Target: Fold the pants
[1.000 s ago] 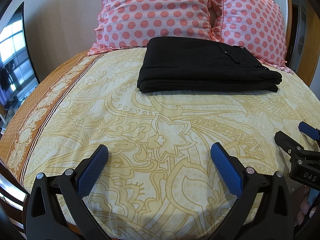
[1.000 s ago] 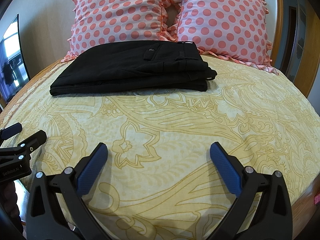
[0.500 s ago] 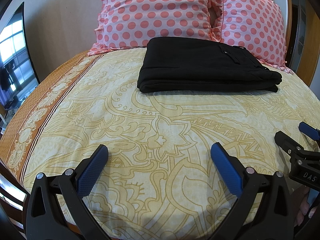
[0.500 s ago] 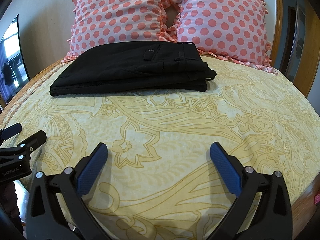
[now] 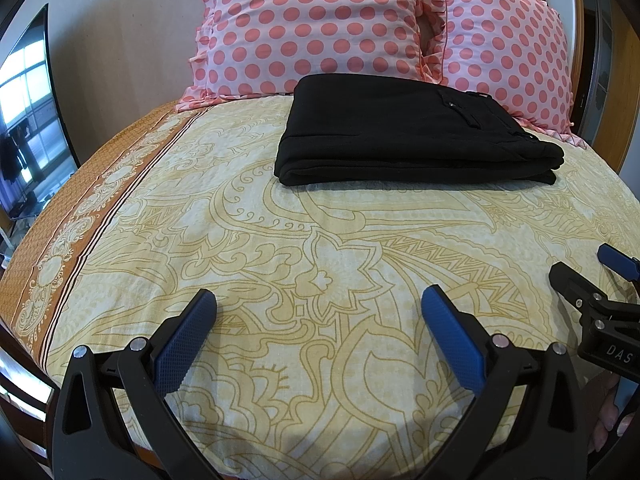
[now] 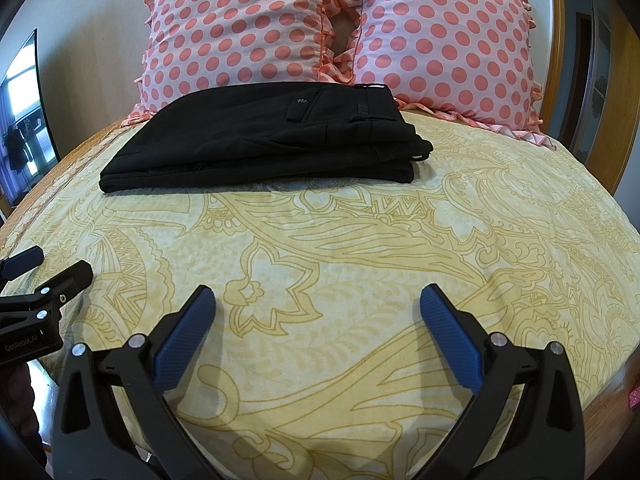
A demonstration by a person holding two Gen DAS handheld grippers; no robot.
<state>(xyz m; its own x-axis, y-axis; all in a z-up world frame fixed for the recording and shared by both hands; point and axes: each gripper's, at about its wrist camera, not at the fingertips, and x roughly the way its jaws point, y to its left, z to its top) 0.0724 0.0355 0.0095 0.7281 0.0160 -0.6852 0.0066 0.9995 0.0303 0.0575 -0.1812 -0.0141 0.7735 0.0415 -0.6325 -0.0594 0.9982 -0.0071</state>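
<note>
Black pants [image 5: 404, 136] lie folded into a flat rectangular stack at the far end of the bed, just in front of the pillows; they also show in the right wrist view [image 6: 272, 136], back pocket and waistband on top. My left gripper [image 5: 318, 308] is open and empty, low over the near part of the yellow bedspread [image 5: 280, 240], well short of the pants. My right gripper [image 6: 318, 308] is open and empty too, beside it on the right. Each gripper shows at the edge of the other's view.
Two pink pillows with red dots [image 5: 320, 24] [image 6: 444, 40] lean against the wall behind the pants. The bedspread has an orange border on the left [image 5: 80, 208]. A window or screen [image 5: 24, 112] stands at far left, a wooden frame [image 6: 624, 80] at right.
</note>
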